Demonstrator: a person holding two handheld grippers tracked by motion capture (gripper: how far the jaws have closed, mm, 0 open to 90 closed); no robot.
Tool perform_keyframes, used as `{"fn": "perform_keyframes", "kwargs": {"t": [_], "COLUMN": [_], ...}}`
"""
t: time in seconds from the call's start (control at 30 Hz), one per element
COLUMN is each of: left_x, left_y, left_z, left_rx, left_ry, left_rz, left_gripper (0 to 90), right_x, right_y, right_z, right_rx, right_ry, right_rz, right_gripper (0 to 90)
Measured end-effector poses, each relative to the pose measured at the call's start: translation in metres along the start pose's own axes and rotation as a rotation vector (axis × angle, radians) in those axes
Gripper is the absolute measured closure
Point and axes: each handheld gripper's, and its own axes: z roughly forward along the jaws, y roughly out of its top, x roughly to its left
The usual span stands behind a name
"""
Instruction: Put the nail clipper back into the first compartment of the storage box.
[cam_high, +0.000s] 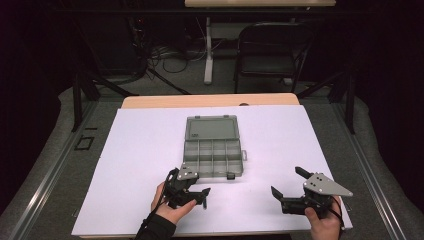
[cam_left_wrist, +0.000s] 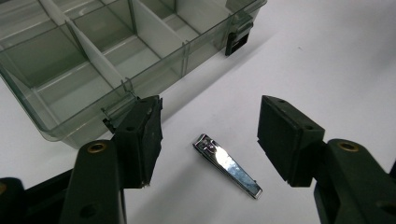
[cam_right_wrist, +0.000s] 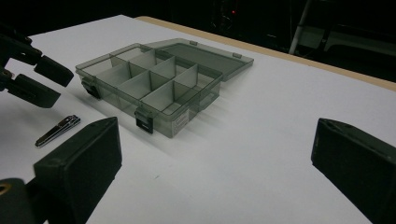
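A chrome nail clipper (cam_left_wrist: 227, 165) lies flat on the white table cover, just in front of the near edge of a smoky grey compartment box (cam_high: 212, 150). My left gripper (cam_left_wrist: 210, 121) hovers low over the clipper, open, with one jaw on each side and neither touching it. The box (cam_left_wrist: 84, 60) has its lid folded back flat, and its compartments look empty. In the right gripper view the clipper (cam_right_wrist: 58, 130) lies below the left gripper (cam_right_wrist: 42, 77). My right gripper (cam_high: 285, 180) is held open over bare table at the front right, holding nothing.
The white cover (cam_high: 150, 150) lies over a wooden table (cam_high: 210, 100) whose far edge shows behind it. Two black latches (cam_right_wrist: 144, 122) stick out from the box's near wall. A folding chair (cam_high: 270, 55) and a table leg (cam_high: 208, 50) stand beyond.
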Motion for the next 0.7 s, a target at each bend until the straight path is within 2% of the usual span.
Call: {"fn": "perform_keyframes", "kwargs": {"t": [0.07,0.17,0.23,0.37,0.53,0.7], "left_x": [-0.001,-0.002,-0.004,-0.005,-0.006,-0.007], "left_y": [-0.002,-0.003,-0.005,-0.007,-0.01,-0.011], "left_z": [0.004,0.007,0.01,0.016,0.023,0.026], "left_rx": [0.002,0.016,0.027,0.042,0.064,0.082], "left_ry": [0.009,0.014,0.017,0.039,0.039,0.046], "left_rz": [-0.011,-0.003,-0.015,-0.006,-0.022,-0.014], "left_gripper": [43.6,46.2,47.1,45.2,45.1,48.8], "right_x": [0.0,0.0,0.001,0.0,0.0,0.0], "right_y": [0.0,0.0,-0.001,-0.001,-0.002,-0.003], "right_z": [0.0,0.0,0.001,0.002,0.002,0.003], "right_rx": [0.007,0.006,-0.001,0.003,0.012,0.015], "right_ry": [-0.001,0.001,-0.001,0.001,0.006,0.005], "right_rz": [0.0,-0.002,-0.002,0.0,0.001,-0.001], "right_gripper": [1.8,1.7,1.8,2.2,2.5,2.7]}}
